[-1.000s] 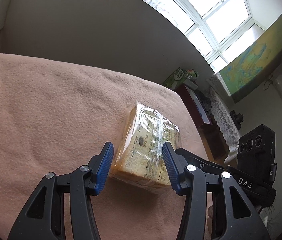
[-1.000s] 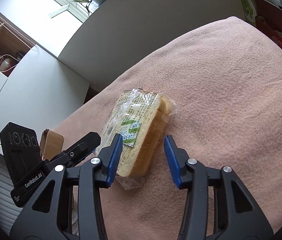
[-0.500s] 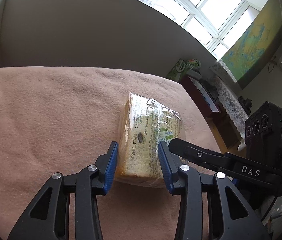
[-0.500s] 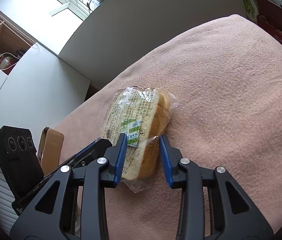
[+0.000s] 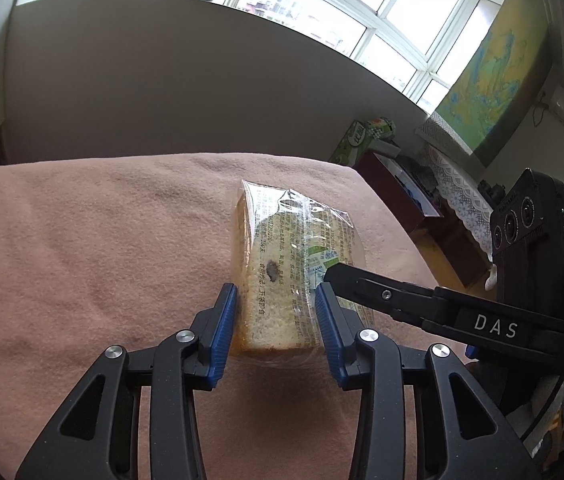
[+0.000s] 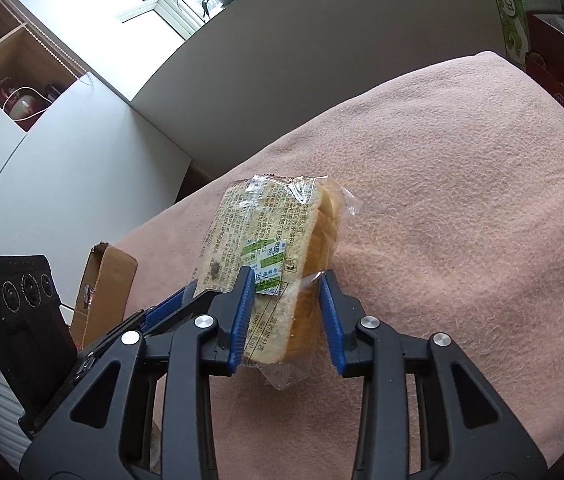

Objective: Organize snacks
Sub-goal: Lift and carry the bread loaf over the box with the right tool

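Observation:
A clear-wrapped loaf of sliced bread (image 5: 282, 240) with green-printed labels is held over the pink blanket (image 5: 82, 260) by both grippers at its near end. My left gripper (image 5: 276, 300) is shut on the loaf, its blue pads pressing on both sides. My right gripper (image 6: 287, 284) is shut on the same bread pack (image 6: 266, 232), pinching the slices and the loose wrapper. The two grippers sit side by side: the right one's black finger (image 5: 401, 296) touches the pack's right side, and the left one's blue pad (image 6: 170, 304) shows at its left. A shadow lies under the near end.
The blanket (image 6: 461, 200) covers a table whose far edge meets a grey wall. A brown cardboard box (image 6: 102, 280) stands off the table's left edge. A green carton (image 5: 357, 140) and a dark red cabinet (image 5: 393, 184) stand past the right edge.
Both grippers went from open around the loaf to shut on it. The loaf's near end has come up slightly and both views have tilted upward.

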Demonstrator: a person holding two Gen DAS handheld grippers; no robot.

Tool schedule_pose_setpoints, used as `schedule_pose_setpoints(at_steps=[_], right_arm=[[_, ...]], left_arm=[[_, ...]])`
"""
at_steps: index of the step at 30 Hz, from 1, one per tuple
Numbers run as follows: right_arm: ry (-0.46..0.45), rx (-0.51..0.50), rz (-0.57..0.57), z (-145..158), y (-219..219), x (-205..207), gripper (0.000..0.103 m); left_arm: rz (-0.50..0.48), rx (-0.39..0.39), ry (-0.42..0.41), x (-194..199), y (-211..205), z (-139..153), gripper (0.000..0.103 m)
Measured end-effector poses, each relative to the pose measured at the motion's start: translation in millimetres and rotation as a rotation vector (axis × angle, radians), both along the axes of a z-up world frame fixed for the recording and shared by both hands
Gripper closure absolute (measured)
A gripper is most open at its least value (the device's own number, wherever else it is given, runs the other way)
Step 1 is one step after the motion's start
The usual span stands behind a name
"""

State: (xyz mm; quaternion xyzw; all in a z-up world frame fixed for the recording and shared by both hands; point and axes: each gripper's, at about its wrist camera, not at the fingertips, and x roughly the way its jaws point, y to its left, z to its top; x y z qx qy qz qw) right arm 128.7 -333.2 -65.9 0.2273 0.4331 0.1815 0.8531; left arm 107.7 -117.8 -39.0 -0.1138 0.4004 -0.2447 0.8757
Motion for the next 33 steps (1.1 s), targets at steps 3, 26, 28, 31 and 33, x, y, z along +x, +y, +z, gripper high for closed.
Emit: schedule_pose_setpoints(at_steps=[3,26,28,31,33], right_arm=[[-0.014,-0.003,0.019,5.8,11.1,-1.4,0.069],[-0.113,-0.044,0.225,45.3,157.6,-21.6,0.069],[-0.122,-0.049,0.242,47.8,172.0,-23.7,0.069],[-0.13,-0.046,0.273,50.7,191.7,-26.1,0.069],[-0.134,-0.043,0.292,52.0,205.3,-27.5,0.069]], left_arm=[[0.013,0.007,-0.02,-5.8,8.2,5.3,0.065],[0.205,0.034,-0.125,-53.4,115.7,35.8,0.064],[0.225,0.03,-0.131,-58.1,127.0,36.7,0.065],[0.255,0.034,-0.145,-67.4,145.2,39.5,0.064],[0.277,0.029,-0.152,-73.6,161.5,40.6,0.065]])
